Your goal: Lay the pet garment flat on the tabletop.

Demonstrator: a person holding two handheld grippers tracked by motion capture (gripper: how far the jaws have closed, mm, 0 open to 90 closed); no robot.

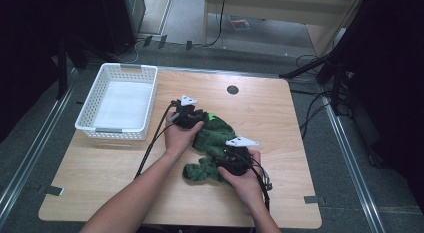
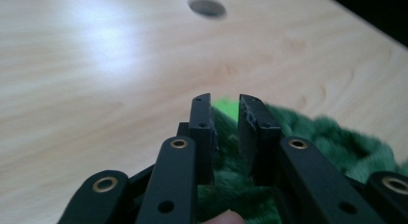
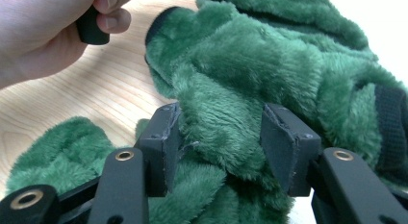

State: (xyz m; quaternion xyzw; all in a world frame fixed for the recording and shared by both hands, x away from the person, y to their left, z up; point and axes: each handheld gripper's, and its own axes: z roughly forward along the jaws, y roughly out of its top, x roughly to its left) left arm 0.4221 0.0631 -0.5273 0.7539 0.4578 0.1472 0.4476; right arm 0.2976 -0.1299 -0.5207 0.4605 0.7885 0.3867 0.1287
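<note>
A dark green fleece garment (image 1: pixel 215 138) lies crumpled on the wooden table (image 1: pixel 100 168), with a small bright green tag (image 1: pixel 212 116) at its far edge. My left gripper (image 1: pixel 202 115) sits at that edge. In the left gripper view its jaws (image 2: pixel 225 101) stand a narrow gap apart with fleece (image 2: pixel 337 137) and the tag (image 2: pixel 226 107) pinched between them. My right gripper (image 1: pixel 224 160) is at the garment's near side. In the right gripper view it (image 3: pixel 221 123) is open, its jaws set wide on either side of a raised fold of fleece (image 3: pixel 269 56).
A white slatted basket (image 1: pixel 116 130) stands at the table's back left with nothing in it. A round cable hole (image 1: pixel 232 89) sits near the far edge. Bare wood lies to the right of the garment and along the front left.
</note>
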